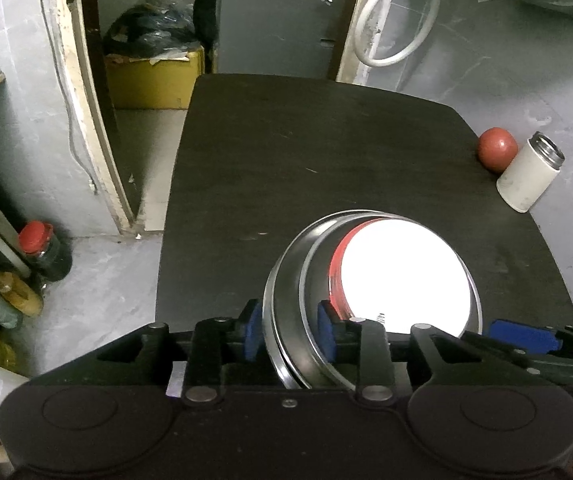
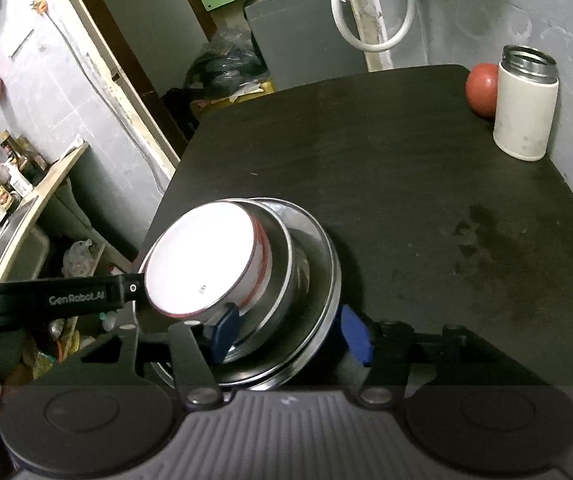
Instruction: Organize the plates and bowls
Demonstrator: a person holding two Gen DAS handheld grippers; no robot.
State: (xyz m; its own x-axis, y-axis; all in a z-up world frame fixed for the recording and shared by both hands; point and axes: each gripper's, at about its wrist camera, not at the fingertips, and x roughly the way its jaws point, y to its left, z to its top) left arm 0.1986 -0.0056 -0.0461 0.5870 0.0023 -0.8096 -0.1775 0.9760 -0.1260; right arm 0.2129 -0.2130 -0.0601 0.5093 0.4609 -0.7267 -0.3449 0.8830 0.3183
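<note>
On the near part of a dark table (image 1: 286,160) sits a stack. A steel plate (image 1: 273,312) (image 2: 320,280) lies at the bottom with a steel bowl (image 1: 316,276) (image 2: 286,272) in it. Innermost is a white bowl with a red band (image 1: 402,276) (image 2: 202,264), its flat white face up. My left gripper (image 1: 290,330) is shut on the stack's left edge, one blue pad outside the plate rim and one inside the steel bowl. My right gripper (image 2: 290,336) clasps the right edge the same way. Its blue pad (image 1: 526,336) shows in the left wrist view.
A red ball-like fruit (image 1: 498,148) (image 2: 482,88) and an open white flask (image 1: 528,176) (image 2: 524,112) stand at the table's far right by the wall. Left of the table the floor drops away, with bottles (image 1: 42,248), a yellow box (image 1: 154,80) and a doorway.
</note>
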